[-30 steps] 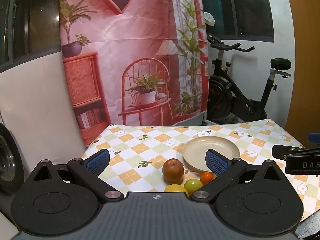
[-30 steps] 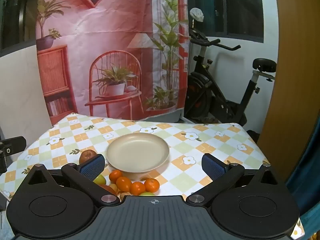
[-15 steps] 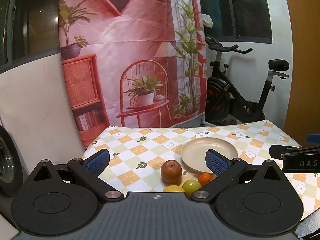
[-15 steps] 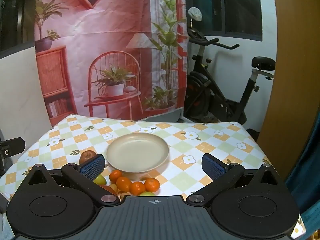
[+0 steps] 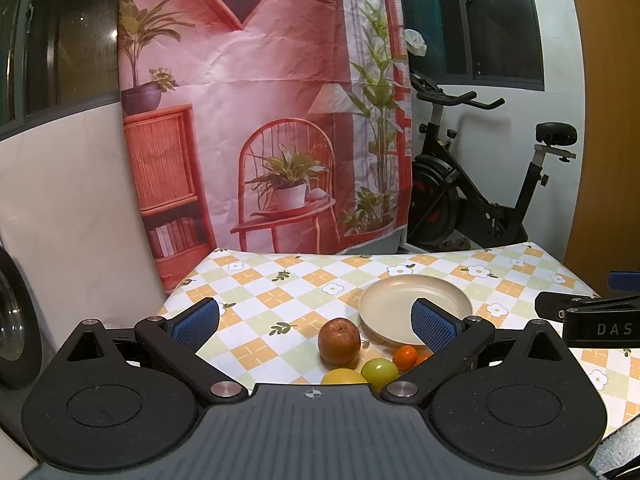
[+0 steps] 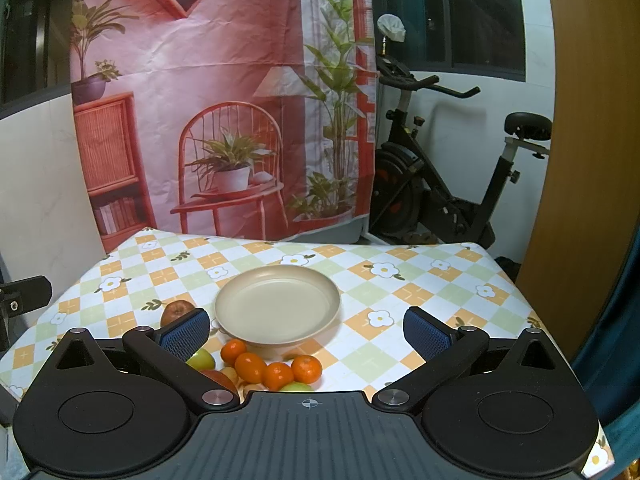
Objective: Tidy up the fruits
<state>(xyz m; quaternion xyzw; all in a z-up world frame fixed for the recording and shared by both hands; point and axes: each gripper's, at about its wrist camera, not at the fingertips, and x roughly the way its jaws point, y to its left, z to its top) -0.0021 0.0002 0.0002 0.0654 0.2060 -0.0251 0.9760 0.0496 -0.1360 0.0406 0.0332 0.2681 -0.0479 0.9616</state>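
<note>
On the checkered tablecloth, small glossy oranges cluster before the plate; both hand-held grippers gape empty.

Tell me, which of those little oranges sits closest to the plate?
The leftmost orange, right by the plate's near rim. The other three oranges lie in a row further toward the camera.

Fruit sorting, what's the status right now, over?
Left gripper and right gripper open, holding nothing. Plate bare. Oranges beside it. Nothing blocking.
</note>
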